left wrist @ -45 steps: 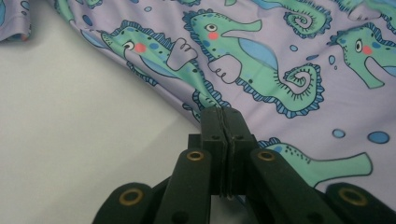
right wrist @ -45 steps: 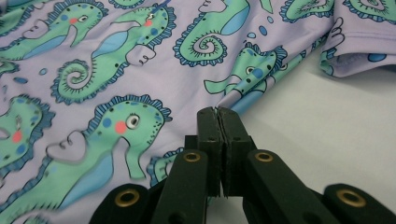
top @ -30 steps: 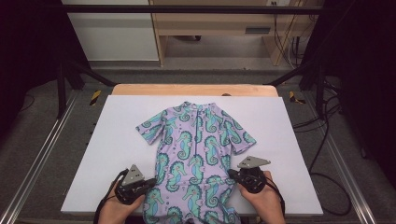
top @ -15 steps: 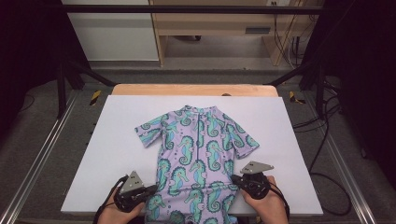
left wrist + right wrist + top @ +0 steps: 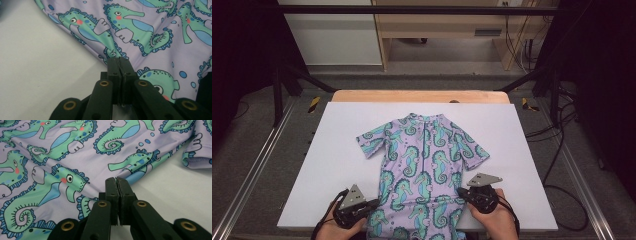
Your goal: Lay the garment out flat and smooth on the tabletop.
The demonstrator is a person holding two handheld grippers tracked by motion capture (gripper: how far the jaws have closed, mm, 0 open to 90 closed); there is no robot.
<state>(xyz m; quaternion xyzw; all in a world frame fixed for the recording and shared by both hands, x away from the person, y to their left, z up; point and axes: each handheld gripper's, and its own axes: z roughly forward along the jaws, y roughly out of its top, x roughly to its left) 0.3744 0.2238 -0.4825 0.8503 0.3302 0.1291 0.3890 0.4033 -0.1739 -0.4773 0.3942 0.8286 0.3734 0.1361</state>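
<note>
Room: dark surroundings, a pale wooden bench beyond the table, cables trailing on the grey floor at the right.
Surface: a white board (image 5: pixel 337 165) laid on a wooden table.
Garment: a lilac seahorse-print shirt (image 5: pixel 424 155) lies flat in the middle, collar away from the person, hem hanging over the near edge.
Left gripper (image 5: pixel 374 204): at the shirt's left edge near the hem; the left gripper view shows its jaws pressed together, pinching the fabric edge (image 5: pixel 110 53).
Right gripper (image 5: pixel 460 192): at the shirt's right edge; the right gripper view shows jaws clamped on the side seam, a sleeve cuff (image 5: pixel 197 161) beyond.
High view: both sleeves spread, both hands low at the board's near edge.
</note>
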